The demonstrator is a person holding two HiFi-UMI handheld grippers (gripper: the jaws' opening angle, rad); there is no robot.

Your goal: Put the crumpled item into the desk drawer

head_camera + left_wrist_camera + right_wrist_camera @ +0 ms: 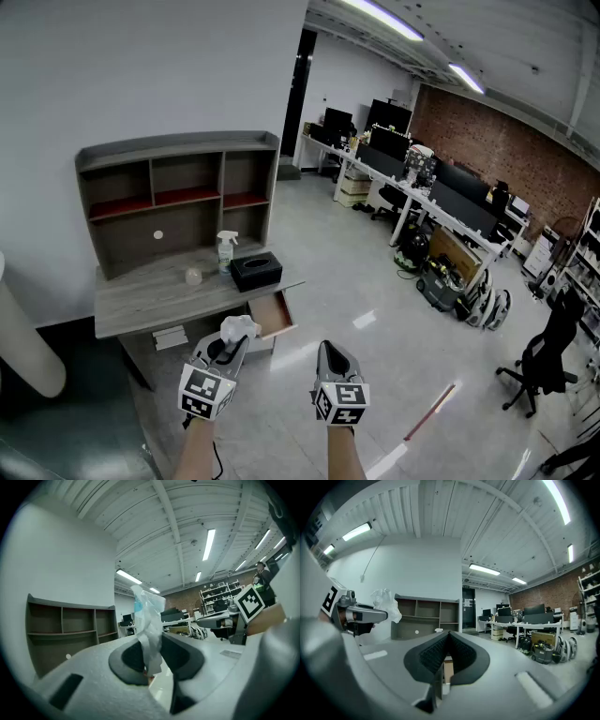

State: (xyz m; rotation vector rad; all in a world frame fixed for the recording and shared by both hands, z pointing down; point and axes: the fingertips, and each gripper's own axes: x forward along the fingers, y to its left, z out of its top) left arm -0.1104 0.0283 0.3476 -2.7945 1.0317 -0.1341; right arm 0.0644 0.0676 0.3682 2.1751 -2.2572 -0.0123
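Left gripper (232, 343): jaws clamped on crumpled white item (240, 327), which is held in the air in front of the desk (141, 298).
Right gripper (330, 350): jaws together, nothing between them.
Drawer (273, 315): open, under the desk's right end, just beyond the item.

White wall (141, 66) left; brick wall (525, 155) right; glossy grey floor (356, 272); strip lights (380, 17) overhead; monitor-laden desks (415, 194).

Crumpled item (239, 328): white, thin, wrinkled sheet (bluish tint near top), standing upright, lower end pinched in left tongs (234, 344). Desk drawer (273, 315): pulled open under worktop (155, 298), right end, brown inside, beyond item.
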